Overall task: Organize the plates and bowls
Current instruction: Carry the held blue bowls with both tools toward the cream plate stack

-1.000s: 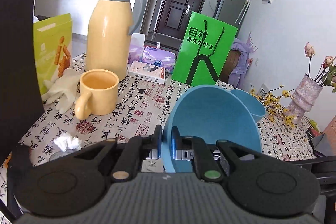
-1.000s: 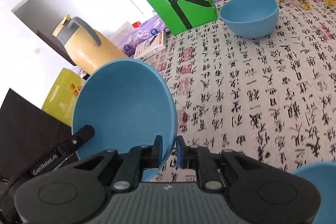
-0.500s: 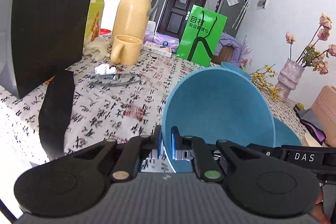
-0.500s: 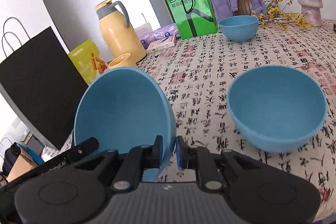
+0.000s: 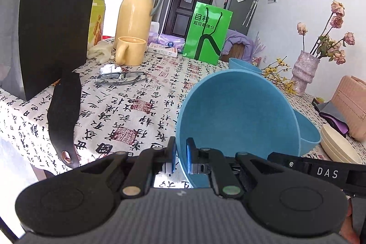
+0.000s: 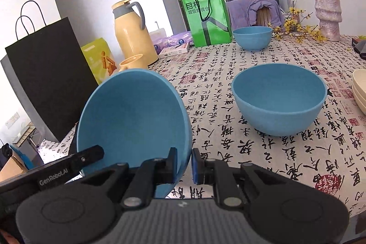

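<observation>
The held bowl (image 6: pixel 135 120) hangs tilted over the bench's (image 6: pixel 263 159) near edge, open cloth ahead of it. Both the left gripper (image 5: pixel 181 158) and right gripper (image 6: pixel 184 165) have their fingers clamped on its rim. A second bowl (image 6: pixel 279 100) sits just beside.

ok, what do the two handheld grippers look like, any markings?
Both are black plastic with a ribbed grey body, two round caps and scissor linkages. The left gripper has blue pads on its fingers; the right gripper likewise. Seen from the opposite wrist camera, one side bar reads "DAS", the other "GenRobot.AI". No cables or sleeves visible.
</observation>
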`<state>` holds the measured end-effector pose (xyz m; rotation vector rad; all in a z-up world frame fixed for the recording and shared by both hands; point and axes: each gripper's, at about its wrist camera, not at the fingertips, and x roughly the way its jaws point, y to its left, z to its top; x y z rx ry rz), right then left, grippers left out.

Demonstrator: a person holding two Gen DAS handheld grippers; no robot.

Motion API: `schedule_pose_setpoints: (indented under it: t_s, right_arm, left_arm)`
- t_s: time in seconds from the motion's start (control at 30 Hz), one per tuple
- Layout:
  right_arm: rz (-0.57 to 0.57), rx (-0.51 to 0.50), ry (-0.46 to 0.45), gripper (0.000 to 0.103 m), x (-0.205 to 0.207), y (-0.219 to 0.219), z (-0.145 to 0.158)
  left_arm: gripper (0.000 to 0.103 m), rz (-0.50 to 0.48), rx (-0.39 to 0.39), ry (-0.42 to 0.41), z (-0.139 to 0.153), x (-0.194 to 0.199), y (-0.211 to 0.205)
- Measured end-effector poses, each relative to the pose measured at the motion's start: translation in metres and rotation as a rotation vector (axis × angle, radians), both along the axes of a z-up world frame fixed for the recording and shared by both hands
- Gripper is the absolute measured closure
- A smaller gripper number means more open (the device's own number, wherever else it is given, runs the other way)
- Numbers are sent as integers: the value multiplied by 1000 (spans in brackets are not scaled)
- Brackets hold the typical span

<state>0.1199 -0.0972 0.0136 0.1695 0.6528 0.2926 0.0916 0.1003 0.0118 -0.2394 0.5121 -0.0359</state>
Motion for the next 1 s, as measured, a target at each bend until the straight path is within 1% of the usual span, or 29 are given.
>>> schedule_pose_setpoints:
  t_s: [0.27,0.37,0.57,0.7,0.87,1.0]
  right_arm:
    - [-13,-16,-69,90,0,-4,9]
    - [-20,-5,-88,90,1,-11,12]
    - [-46,-6,-147,90,8,-25,21]
    - [-85,1,-162,90,20,-43,28]
    - [-150,-9,-185,90,33,-73,38]
    - [-196,-23,-176,90,45,-100,42]
  left_arm:
    - [94,-15,7,-29,8,4,-7]
    - [94,-28,-9,-33,11,10,-10]
    - [94,-58,-9,-65,21,28,-26]
    - [94,-92,-8,-84,30,47,-45]
    - [94,-158,-5,-112,41,72,-79]
    - [94,-216,-8,-91,40,91,-106]
